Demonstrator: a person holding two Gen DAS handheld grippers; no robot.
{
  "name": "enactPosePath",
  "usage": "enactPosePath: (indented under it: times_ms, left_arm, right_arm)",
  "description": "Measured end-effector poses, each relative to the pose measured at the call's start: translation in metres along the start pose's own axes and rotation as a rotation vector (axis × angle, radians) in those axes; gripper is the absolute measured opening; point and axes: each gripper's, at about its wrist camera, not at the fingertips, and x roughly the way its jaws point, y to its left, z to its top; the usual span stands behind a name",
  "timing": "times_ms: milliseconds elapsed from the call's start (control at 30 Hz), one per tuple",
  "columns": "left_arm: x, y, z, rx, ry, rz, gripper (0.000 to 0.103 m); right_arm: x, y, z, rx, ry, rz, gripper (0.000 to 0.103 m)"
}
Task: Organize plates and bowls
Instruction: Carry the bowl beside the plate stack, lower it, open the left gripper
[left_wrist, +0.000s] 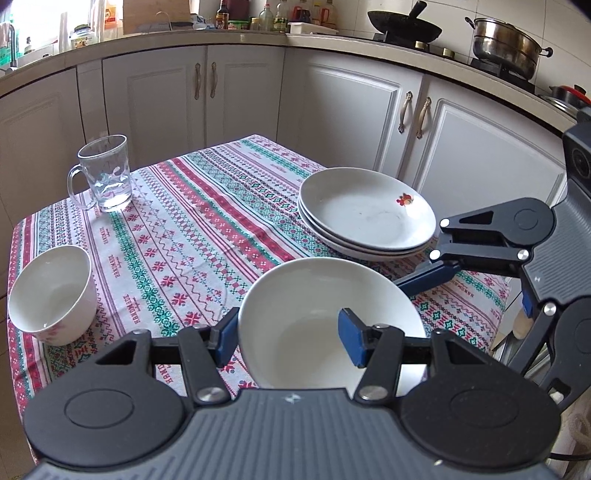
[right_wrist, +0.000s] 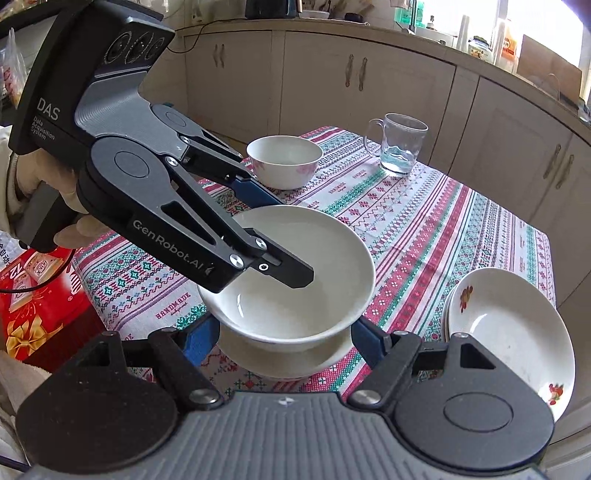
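The left gripper (left_wrist: 290, 334) angles down over the near edge of the table (left_wrist: 177, 229), held by a person's gloved hand (right_wrist: 55, 192) seen in the right wrist view. Its jaws are clamped on the rim of a plain white bowl (left_wrist: 314, 295): one blue pad (left_wrist: 351, 338) sits inside the bowl, the other outside its wall. The bowl is tilted slightly and sits in or just above a second white bowl (right_wrist: 280, 360) of the same kind below it; whether the two touch is unclear.

The right gripper (right_wrist: 286, 338) also points down, from the opposite side. Its jaws stand about half open on either side of the lower bowl, with the blue pads close to its wall; the pictures do not show firm contact, so I cannot tell whether it has hold of it.

Counted on the patterned tablecloth (right_wrist: 424, 221): three bowls in all, the two nested near the grippers and a third, a deeper white bowl with a pink flower print (left_wrist: 51, 295), standing apart at the table's edge. A stack of shallow white plates (left_wrist: 365, 214) with a small red flower motif lies near the right gripper; three rims show. One clear glass mug (left_wrist: 105, 173) stands upright at the far corner, well apart from the plates.
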Motion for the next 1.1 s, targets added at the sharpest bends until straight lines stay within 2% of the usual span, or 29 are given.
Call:
enactPosePath:
  times_ms: [733, 833, 900, 933, 1100]
  left_arm:
    - [0.009, -0.002, -0.006, 0.009, 0.018, -0.01, 0.058]
    - [0.007, -0.002, -0.006, 0.019, -0.004, -0.013, 0.07]
    - [0.005, -0.004, -0.005, 0.03, -0.016, 0.01, 0.081]
    - [0.004, -0.004, -0.005, 0.033, -0.021, 0.023, 0.087]
    - [-0.003, 0.002, -0.005, 0.023, -0.029, 0.051, 0.091]
  right_arm:
    - [0.005, -0.003, -0.004, 0.014, 0.024, 0.008, 0.082]
    - [0.004, -0.004, -0.004, 0.021, 0.013, 0.013, 0.084]
    - [0.0, -0.003, -0.003, 0.025, -0.015, 0.026, 0.097]
    - [-0.001, -0.002, -0.002, 0.021, -0.026, 0.034, 0.1]
    - [-0.005, 0.006, -0.001, -0.007, -0.047, 0.032, 0.103]
